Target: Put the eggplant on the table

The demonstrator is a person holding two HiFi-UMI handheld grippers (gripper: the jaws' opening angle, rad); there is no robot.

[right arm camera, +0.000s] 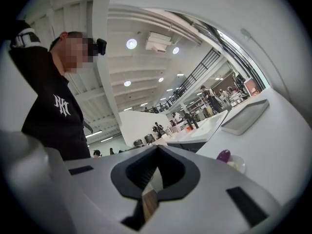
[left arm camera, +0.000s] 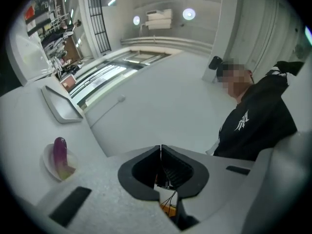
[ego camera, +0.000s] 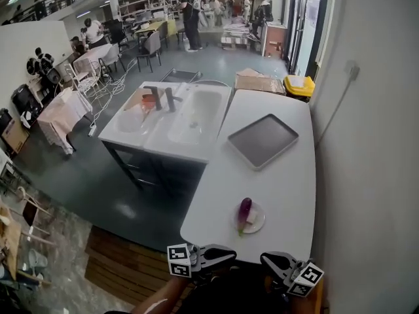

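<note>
**Here, eggplant (ego camera: 244, 211) on a plate (ego camera: 259, 222), both tools clenched empty**

Head view: the purple eggplant lies on a small white plate towards the near end of a white table (ego camera: 275, 182), with a grey tray (ego camera: 263, 140) farther off. The left gripper (ego camera: 222, 255) and right gripper (ego camera: 275, 261) are held off the table's near edge.

Left gripper view: jaws pressed together, nothing between them, eggplant (left arm camera: 60, 152) at left.

Right gripper view: jaws together, empty, eggplant (right arm camera: 224, 155) at right.

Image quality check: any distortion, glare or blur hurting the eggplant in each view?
Head view: fisheye bows the table edges; light even, eggplant on its plate sharp. Left gripper view: black vignette, two lamps flare up top; eggplant readable near the left rim. Right gripper view: same vignette, bright ceiling lamps; eggplant tiny, partly behind the right gripper.
</note>
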